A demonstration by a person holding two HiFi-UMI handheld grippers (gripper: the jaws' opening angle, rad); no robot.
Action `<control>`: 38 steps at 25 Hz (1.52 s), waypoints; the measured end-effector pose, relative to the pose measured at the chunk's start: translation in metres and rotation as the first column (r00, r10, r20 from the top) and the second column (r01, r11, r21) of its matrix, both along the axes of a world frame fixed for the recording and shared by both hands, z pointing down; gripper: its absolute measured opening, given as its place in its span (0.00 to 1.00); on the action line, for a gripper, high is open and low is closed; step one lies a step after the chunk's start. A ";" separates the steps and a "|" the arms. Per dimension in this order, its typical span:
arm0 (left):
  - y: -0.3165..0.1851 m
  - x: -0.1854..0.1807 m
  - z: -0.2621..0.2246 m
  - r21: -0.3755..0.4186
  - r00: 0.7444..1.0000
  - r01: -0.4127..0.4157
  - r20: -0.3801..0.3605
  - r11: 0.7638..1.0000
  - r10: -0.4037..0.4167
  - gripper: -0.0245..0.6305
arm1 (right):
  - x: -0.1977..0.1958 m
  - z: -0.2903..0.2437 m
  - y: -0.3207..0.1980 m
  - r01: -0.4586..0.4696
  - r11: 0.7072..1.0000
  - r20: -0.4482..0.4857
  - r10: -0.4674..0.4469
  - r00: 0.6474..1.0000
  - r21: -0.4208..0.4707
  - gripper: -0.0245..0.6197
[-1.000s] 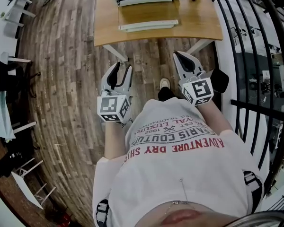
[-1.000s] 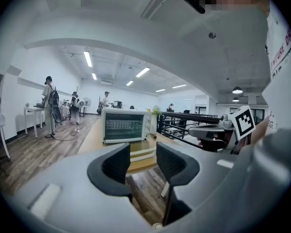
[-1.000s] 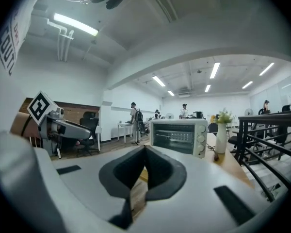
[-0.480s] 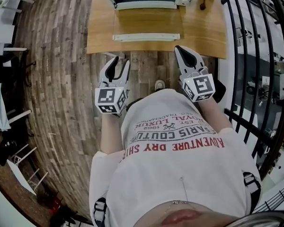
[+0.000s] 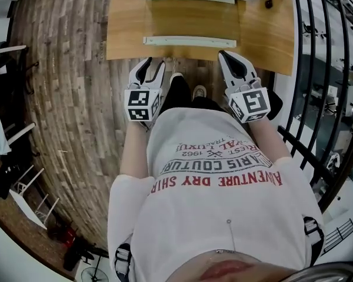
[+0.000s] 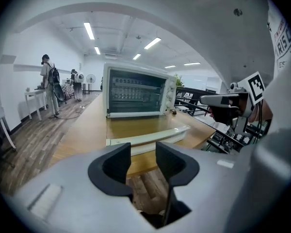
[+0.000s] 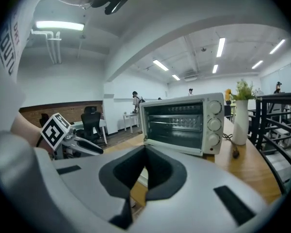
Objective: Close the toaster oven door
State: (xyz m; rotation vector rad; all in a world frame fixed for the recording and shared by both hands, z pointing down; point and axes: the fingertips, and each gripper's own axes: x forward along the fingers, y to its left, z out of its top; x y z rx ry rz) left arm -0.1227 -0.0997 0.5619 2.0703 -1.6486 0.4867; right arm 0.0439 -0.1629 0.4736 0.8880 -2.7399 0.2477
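**Operator:** Where is the toaster oven (image 6: 138, 92) standing, and how is its door lying?

**Technician:** The toaster oven is standing on the wooden table (image 5: 126, 28). Its door (image 6: 143, 129) is lying fully open, flat out from the oven's front toward the person. The door handle (image 5: 190, 40) is sitting along the door edge farthest from the oven.

**Operator:** How are the two grippers standing?

**Technician:** The left gripper (image 5: 152, 67) is hovering in front of the oven, just short of the handle's left end. Its jaws are standing apart with nothing between them. The right gripper (image 5: 227, 58) is hovering in front of the oven, near the handle's right end. Its jaws are resting closed, tip against tip, and are gripping nothing.

**Operator:** What is standing farther out from the oven?

**Technician:** A white vase (image 7: 241, 121) is standing just beside the oven's knob side. A black railing (image 5: 326, 69) is running beyond that same side.
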 end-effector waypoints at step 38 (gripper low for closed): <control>-0.061 -0.042 0.052 -0.153 0.995 0.041 -0.087 0.987 -0.055 0.19 | -0.038 0.018 -0.018 -0.068 0.995 -0.049 0.065 0.997 -0.067 0.02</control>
